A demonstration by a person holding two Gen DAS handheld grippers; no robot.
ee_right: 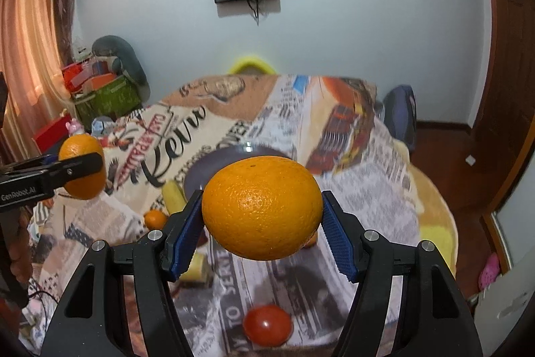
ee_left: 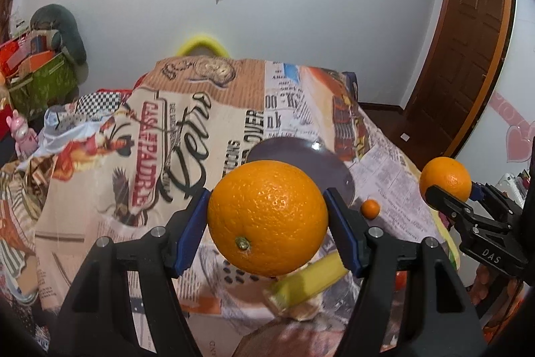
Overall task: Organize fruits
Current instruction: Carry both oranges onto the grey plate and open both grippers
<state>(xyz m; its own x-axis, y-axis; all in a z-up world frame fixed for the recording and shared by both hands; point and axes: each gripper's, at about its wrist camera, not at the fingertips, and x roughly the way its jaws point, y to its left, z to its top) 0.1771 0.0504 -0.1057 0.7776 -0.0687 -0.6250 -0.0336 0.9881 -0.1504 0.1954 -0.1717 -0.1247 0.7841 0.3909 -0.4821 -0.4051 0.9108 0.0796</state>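
Observation:
My left gripper (ee_left: 267,216) is shut on a large orange (ee_left: 267,218) and holds it above the table. My right gripper (ee_right: 262,209) is shut on a second large orange (ee_right: 262,206), also held in the air. Each gripper with its orange shows in the other view: the right one at the right edge (ee_left: 446,178), the left one at the left edge (ee_right: 83,171). A grey plate (ee_left: 297,156) lies on the cloth behind the oranges; it also shows in the right wrist view (ee_right: 217,166). A banana (ee_left: 307,285), a small tangerine (ee_left: 370,208) and a red tomato (ee_right: 267,323) lie on the table.
The table wears a printed newspaper-style cloth (ee_left: 187,129). A second small tangerine (ee_right: 155,218) and a banana (ee_right: 174,194) lie left of the plate. A yellow chair back (ee_left: 200,44) stands beyond the table. Boxes (ee_left: 36,69) clutter the left; a wooden door (ee_left: 468,56) is at the right.

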